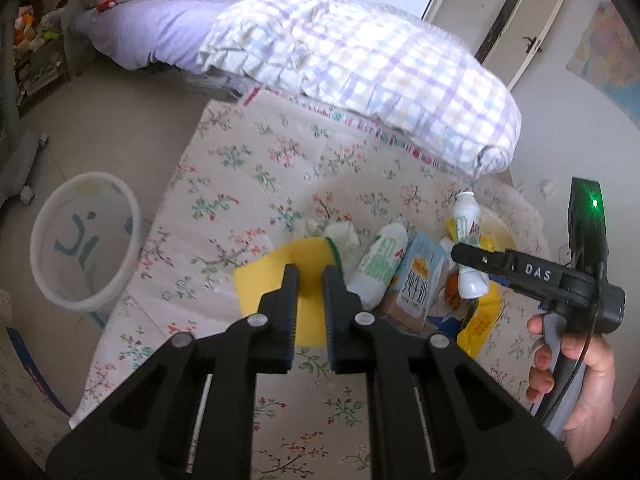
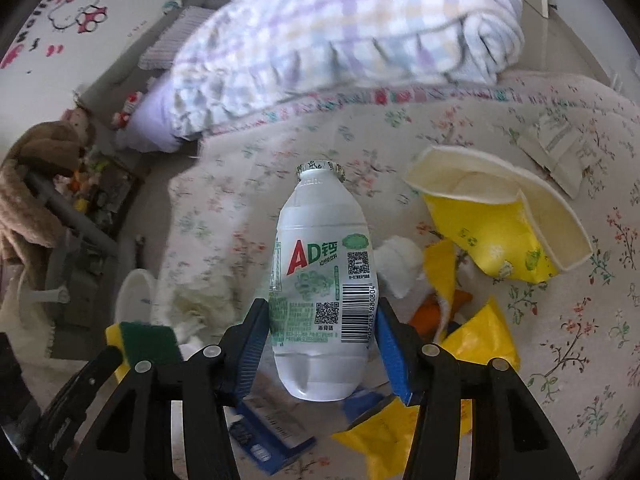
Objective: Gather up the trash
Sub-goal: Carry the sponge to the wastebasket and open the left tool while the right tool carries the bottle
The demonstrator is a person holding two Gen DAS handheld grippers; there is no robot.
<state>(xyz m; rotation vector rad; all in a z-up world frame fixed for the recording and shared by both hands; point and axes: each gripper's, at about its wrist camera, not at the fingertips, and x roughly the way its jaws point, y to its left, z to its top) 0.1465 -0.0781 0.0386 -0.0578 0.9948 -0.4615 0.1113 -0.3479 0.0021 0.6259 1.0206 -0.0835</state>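
My right gripper (image 2: 320, 344) is shut on a white AD bottle (image 2: 320, 280), held upright above the floral bedspread; it also shows in the left wrist view (image 1: 466, 240). My left gripper (image 1: 310, 292) is shut on a yellow sponge (image 1: 272, 276) with a green scrub side, also seen in the right wrist view (image 2: 148, 338). On the bedspread lie a second white bottle (image 1: 380, 264), a blue milk carton (image 1: 418, 280), crumpled tissue (image 1: 340, 234), yellow wrappers (image 2: 480, 344) and a crushed yellow paper cup (image 2: 500, 232).
A white waste bin (image 1: 86, 240) stands on the floor left of the bed. A plaid quilt (image 1: 360, 64) lies folded at the back of the bed. Shelves with toys (image 1: 32, 36) stand at far left.
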